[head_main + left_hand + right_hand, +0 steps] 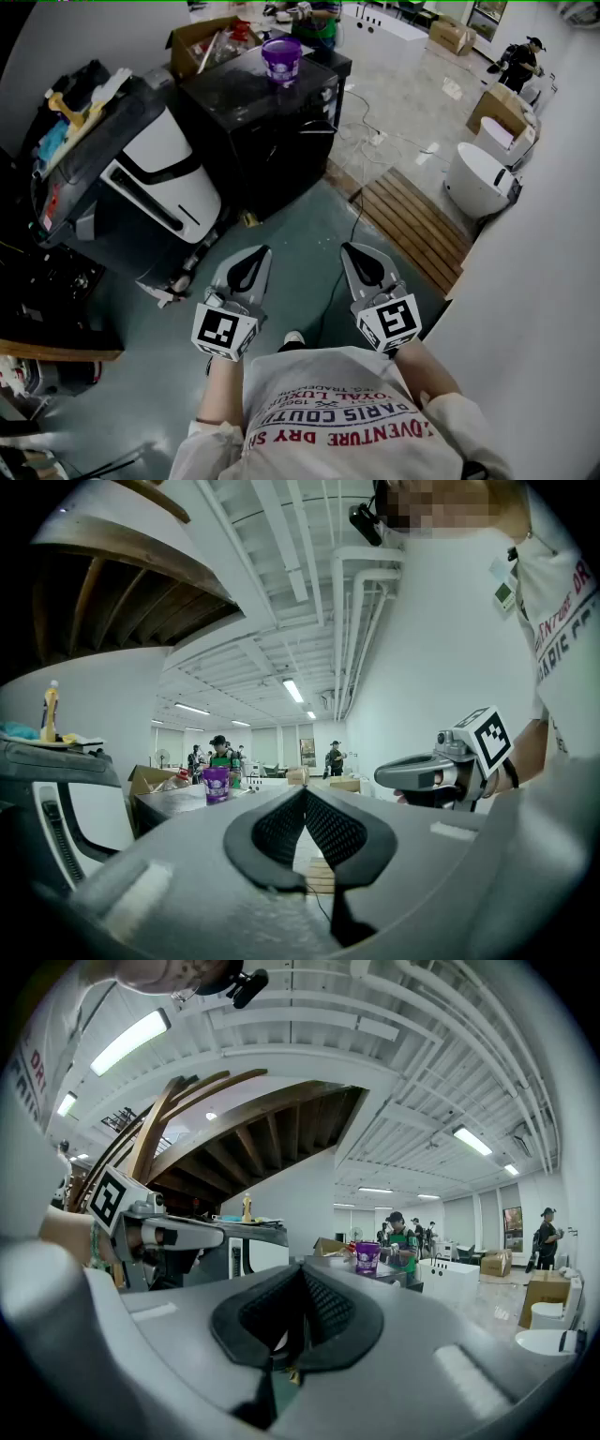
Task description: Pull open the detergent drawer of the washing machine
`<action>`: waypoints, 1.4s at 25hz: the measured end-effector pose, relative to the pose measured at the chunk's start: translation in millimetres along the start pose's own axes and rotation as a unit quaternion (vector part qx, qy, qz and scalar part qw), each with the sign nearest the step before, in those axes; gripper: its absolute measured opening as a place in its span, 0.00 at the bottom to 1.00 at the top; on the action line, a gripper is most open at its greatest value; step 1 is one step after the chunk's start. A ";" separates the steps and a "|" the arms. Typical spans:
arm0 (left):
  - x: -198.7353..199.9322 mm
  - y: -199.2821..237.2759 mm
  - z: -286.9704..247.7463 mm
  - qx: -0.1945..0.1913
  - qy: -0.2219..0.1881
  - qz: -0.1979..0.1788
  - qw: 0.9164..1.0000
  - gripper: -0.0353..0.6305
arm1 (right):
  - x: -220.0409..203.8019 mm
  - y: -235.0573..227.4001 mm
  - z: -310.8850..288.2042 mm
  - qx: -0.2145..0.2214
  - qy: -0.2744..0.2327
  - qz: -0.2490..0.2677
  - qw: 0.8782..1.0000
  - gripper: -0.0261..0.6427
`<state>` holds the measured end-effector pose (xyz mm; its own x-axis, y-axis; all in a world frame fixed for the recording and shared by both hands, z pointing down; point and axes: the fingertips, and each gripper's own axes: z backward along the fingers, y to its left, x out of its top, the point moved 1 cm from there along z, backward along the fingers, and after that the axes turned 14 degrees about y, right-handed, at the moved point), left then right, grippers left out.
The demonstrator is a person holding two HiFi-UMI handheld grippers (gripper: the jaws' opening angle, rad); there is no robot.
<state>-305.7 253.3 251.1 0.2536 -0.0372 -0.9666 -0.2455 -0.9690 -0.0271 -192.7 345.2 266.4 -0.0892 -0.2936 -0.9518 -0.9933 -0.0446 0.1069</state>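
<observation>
The left tongs [260, 252] and right tongs [350, 248] are clenched, empty, side by side. The black washing machine [262, 141] stands well apart, far ahead, more in line with the left one; its detergent drawer is indiscernible.

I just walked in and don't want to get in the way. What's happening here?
A person stands holding a gripper in each hand. The left gripper and the right gripper are both held level, shut and empty. They point toward a black machine with a purple tub on top, some way ahead across the floor. Neither gripper touches it, so no drawer pull has begun.
</observation>
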 end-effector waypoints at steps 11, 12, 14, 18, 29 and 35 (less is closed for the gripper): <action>-10.8 14.7 -17.5 -0.011 0.004 0.008 1.000 0.05 | -2.3 -4.0 -20.0 -0.001 0.009 -0.005 1.000 0.04; -12.3 16.4 -19.7 -0.013 0.005 0.009 1.000 0.05 | -3.7 -4.6 -23.3 -0.003 0.011 -0.007 1.000 0.04; -10.7 22.0 -23.2 -0.013 -0.001 0.013 1.000 0.05 | -6.1 -7.4 -31.0 -0.009 0.015 -0.014 1.000 0.04; -2.6 46.5 -28.1 -0.010 -0.052 0.040 0.998 0.52 | -9.7 -16.9 -50.7 -0.022 0.022 -0.036 0.999 0.04; -31.6 129.2 -67.2 -0.021 -0.036 0.101 0.994 0.52 | -4.4 -45.0 -133.6 -0.039 0.044 -0.027 0.998 0.04; -36.8 174.4 -110.7 0.021 -0.025 0.104 0.994 0.52 | -1.3 -86.5 -201.3 -0.007 0.029 -0.037 0.999 0.04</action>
<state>-254.3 58.7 310.2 0.1465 -0.2226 -0.9638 -0.3265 -0.9306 0.1653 -91.8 157.2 316.3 -0.0105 -0.3445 -0.9387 -0.9959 -0.0811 0.0409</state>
